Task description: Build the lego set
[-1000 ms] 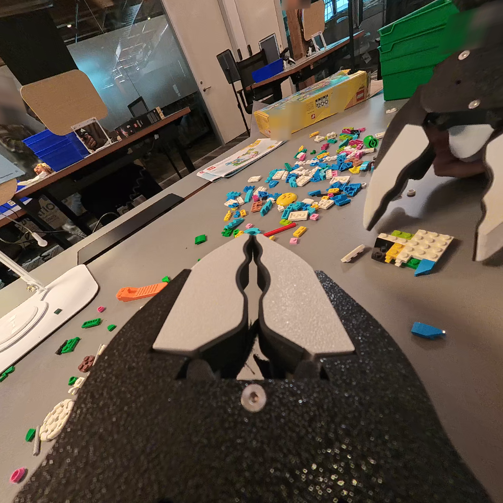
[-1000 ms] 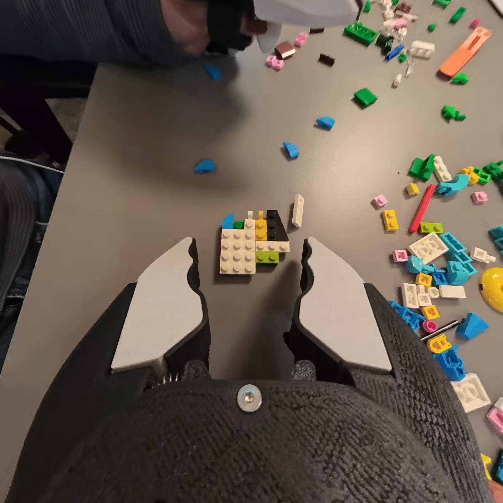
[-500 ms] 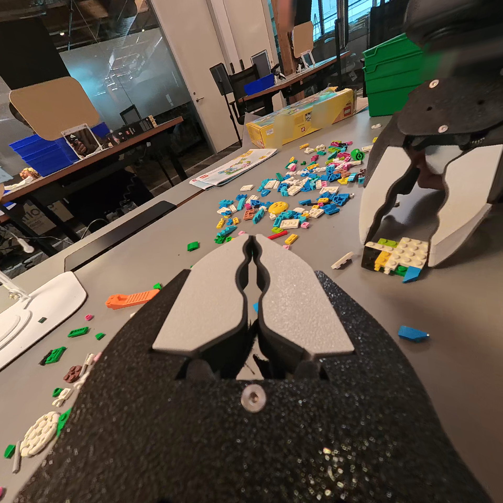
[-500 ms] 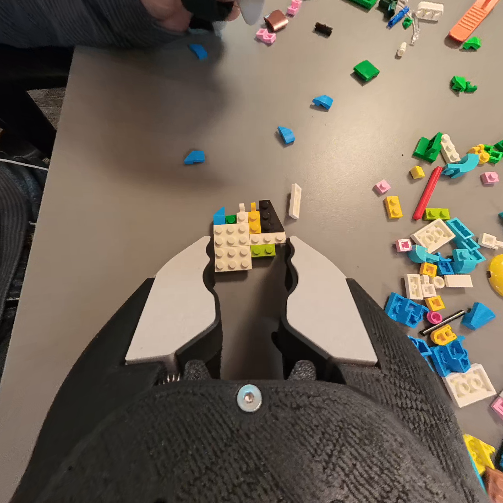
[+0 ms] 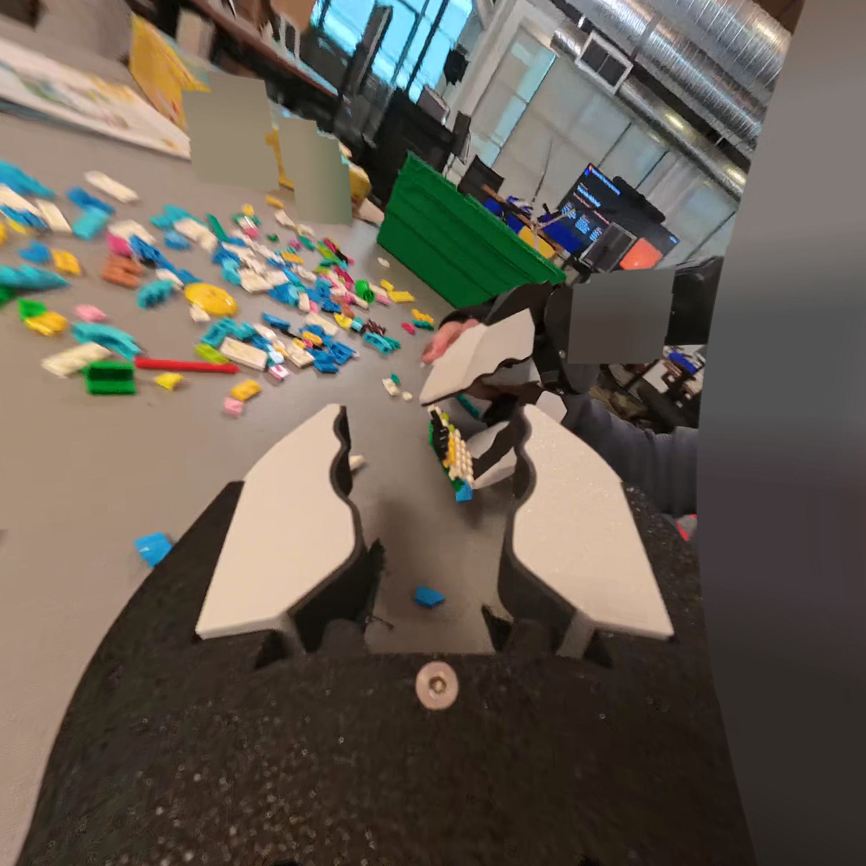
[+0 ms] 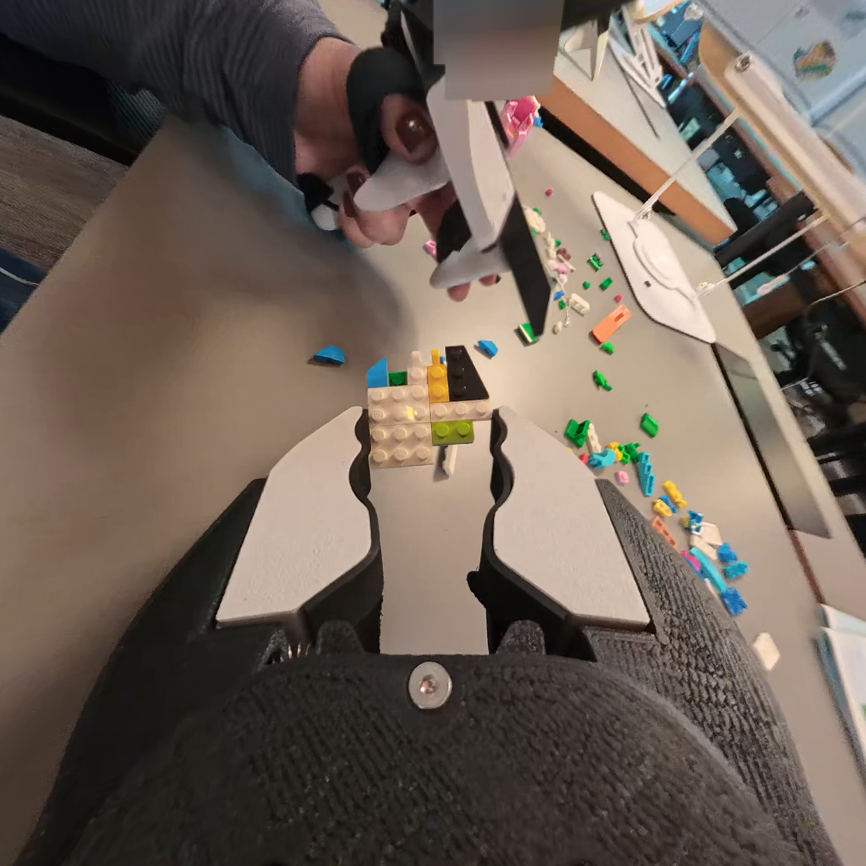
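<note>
Early stage imo. Only a small flat sub-assy (image 6: 424, 412) exists, most of the set is loose pcs (image 5: 262, 300) on the grey table (image 6: 164, 375). Bulk of the build left.

Sub-assy: white plates make up most of it; lime 1x2 at the near right, yellow strip + black wedge plate at the far right, small green + blue slope at the far left corner. Studs visible, plates look seated flush, no gaps I can see. Thin, prob pops apart if squeezed hard across the seams.

Where it is: off the table, held between the right gripper (image 6: 426, 414) tips, tilted up on edge in the left wrist view (image 5: 452, 452). White bar (image 6: 447, 461) lies on the table under/behind it.

Right claw: closed partway onto the sub-assy, fingertips touching its left and right edges at the white plates. Grip only at the tips.

Left gripper (image 5: 433, 412): jaws wide open, nothing held, aimed at the sub-assy from near, not touching. Motion blur in that view.

Rel to sub-assy: blue slope pcs (image 6: 329, 354) just beyond it; another blue slope (image 5: 429, 597) between the left fingers on the table; orange separator tool (image 6: 611, 323) farther out; green bins (image 5: 450, 239) + main pile well apart.
</note>
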`<state>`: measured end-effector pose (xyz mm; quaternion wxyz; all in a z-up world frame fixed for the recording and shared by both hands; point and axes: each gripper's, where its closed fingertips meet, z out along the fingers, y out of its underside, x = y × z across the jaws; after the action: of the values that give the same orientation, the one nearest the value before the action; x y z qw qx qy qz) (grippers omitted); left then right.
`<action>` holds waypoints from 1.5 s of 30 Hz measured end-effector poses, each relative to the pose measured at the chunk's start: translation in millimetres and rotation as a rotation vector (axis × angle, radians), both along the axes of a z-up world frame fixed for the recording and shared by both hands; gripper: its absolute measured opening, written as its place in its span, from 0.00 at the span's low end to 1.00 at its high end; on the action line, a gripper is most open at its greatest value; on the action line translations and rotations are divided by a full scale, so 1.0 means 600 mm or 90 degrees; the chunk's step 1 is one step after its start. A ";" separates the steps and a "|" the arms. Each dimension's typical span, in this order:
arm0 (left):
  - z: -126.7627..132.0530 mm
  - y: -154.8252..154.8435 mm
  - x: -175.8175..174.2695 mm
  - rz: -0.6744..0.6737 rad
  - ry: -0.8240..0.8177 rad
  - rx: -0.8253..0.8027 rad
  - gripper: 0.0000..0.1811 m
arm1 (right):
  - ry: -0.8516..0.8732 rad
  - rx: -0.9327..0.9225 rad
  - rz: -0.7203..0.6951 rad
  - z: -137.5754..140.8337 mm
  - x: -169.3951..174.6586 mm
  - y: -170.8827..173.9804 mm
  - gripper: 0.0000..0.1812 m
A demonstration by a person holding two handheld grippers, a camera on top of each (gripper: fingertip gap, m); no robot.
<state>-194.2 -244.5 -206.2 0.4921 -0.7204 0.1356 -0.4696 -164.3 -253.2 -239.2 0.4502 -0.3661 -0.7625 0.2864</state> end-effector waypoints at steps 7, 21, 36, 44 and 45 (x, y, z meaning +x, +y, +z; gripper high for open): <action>-0.044 -0.014 0.041 -0.048 0.086 -0.108 0.30 | -0.001 0.048 -0.004 -0.008 -0.006 -0.002 0.27; -0.050 -0.011 0.002 -0.054 0.044 -0.146 0.05 | 0.062 -0.061 -0.092 0.027 0.002 0.048 0.24; -0.047 0.002 -0.028 -0.049 -0.061 -0.172 0.04 | -0.274 -0.253 -0.128 -0.058 -0.035 0.127 0.23; -0.043 0.003 -0.032 -0.046 -0.076 -0.168 0.05 | -0.374 -0.274 -0.112 -0.080 -0.050 0.139 0.23; -0.044 0.003 -0.032 -0.045 -0.075 -0.168 0.05 | -0.390 -0.297 -0.100 -0.078 -0.046 0.131 0.23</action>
<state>-213.7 -242.7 -232.4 0.3831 -0.7449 0.0689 -0.5418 -192.1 -174.3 -285.9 0.1272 -0.5842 -0.7456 0.2944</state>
